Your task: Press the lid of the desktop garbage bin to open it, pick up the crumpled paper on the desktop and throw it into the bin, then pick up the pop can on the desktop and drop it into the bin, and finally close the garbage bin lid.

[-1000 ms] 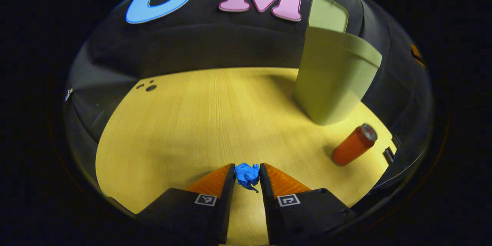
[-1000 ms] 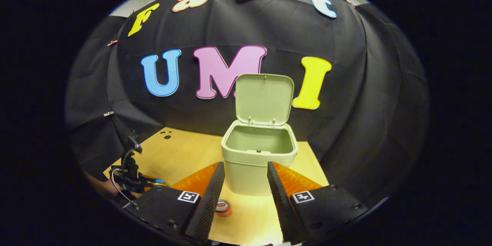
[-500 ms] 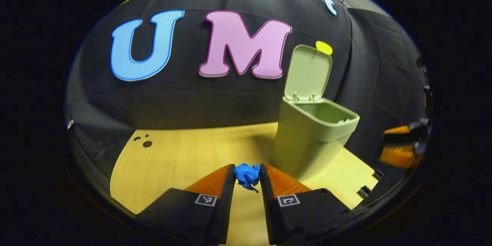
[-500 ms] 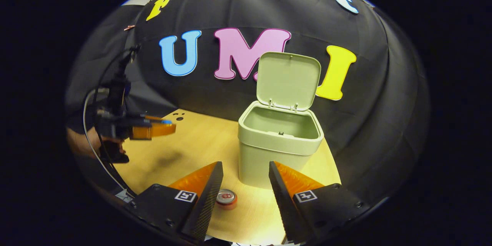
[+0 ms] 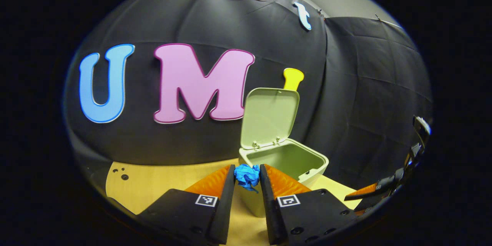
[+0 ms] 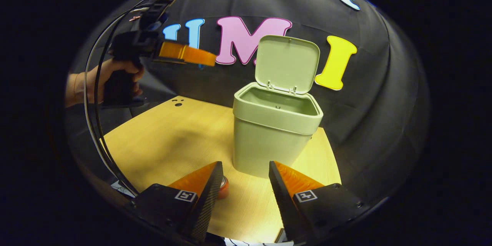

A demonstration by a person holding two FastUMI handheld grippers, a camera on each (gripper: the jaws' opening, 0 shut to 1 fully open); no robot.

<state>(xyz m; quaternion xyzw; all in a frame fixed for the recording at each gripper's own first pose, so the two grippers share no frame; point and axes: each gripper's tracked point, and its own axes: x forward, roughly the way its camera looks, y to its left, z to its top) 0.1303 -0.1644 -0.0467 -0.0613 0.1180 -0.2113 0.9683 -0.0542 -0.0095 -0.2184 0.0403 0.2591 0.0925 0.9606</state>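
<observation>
My left gripper (image 5: 248,178) is shut on the blue crumpled paper (image 5: 247,175), held in the air just short of the open bin's near rim. The pale green garbage bin (image 5: 292,161) stands on the wooden table with its lid (image 5: 270,117) tipped up at the back. In the right gripper view the same bin (image 6: 275,130) stands mid-table, and the left gripper (image 6: 203,59) hangs high to its left, held by a hand (image 6: 102,78). My right gripper (image 6: 243,178) is open, low in front of the bin. The pop can (image 6: 223,187) peeks out beside its left finger.
The wooden table (image 6: 169,138) stretches left of the bin, with small dark holes (image 6: 178,103) near its far left corner. Black cloth walls close in behind and to the right. A cable (image 6: 92,115) loops down from the left gripper.
The left gripper has risen and moved toward the bin with the paper still in it. The right gripper has drifted back a little, so the can is now partly hidden by its left finger.
</observation>
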